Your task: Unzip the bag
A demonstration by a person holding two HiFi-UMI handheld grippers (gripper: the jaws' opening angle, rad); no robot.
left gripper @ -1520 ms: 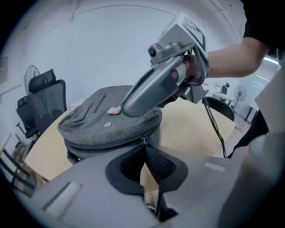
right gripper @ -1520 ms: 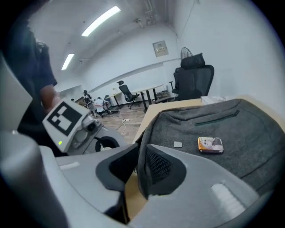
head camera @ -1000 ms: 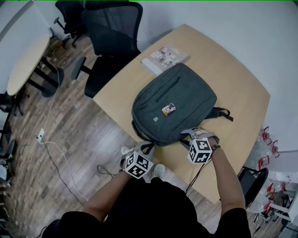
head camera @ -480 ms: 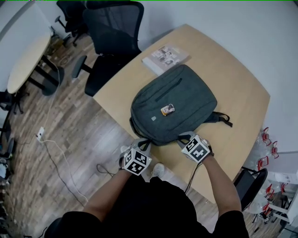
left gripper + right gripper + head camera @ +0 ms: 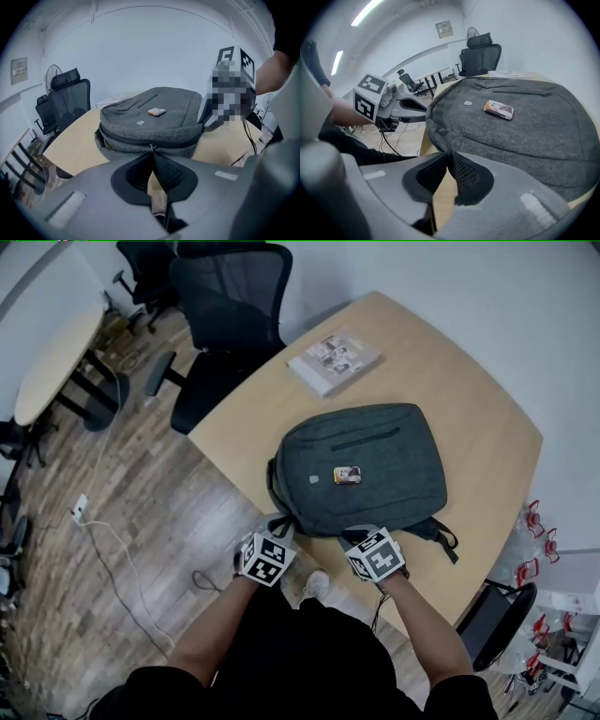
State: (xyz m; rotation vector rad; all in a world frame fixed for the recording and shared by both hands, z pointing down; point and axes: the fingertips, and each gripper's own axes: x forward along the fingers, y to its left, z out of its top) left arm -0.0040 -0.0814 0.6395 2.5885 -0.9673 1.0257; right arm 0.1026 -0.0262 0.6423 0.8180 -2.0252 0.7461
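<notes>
Backpack (image 5: 361, 465): grey, lying flat on the bench (image 5: 487, 427), front panel up. One end sits right at the bench edge where the person stands. A booklet (image 5: 333, 360) lies well apart, near the far edge.

Left hand-held gripper (image 5: 151, 151): jaws pressed together, with the small metal zipper pull (image 5: 151, 147) at their tips. It reads as pinched, though the contact itself is very small in view.

Right hand-held gripper (image 5: 447, 154): jaws have just been closing and now meet on the lip of grey fabric at the backpack's near end. This looks like a bracing pinch on the cloth beside the zip.

Zipper (image 5: 126, 140): shows as a dark seam running round the near end face. No gap is visible along the part in view, and the slider sits mid-way along that end.

Progress, as judged:
- Done: both grips appear set, pull in the left and fabric anchor in the right.
- Not yet done: the whole opening stroke, meaning the slider drawn along the seam and round the corner while the right side holds the backpack against the bench edge.
- Not visible: the zip's run on the far side.
</notes>
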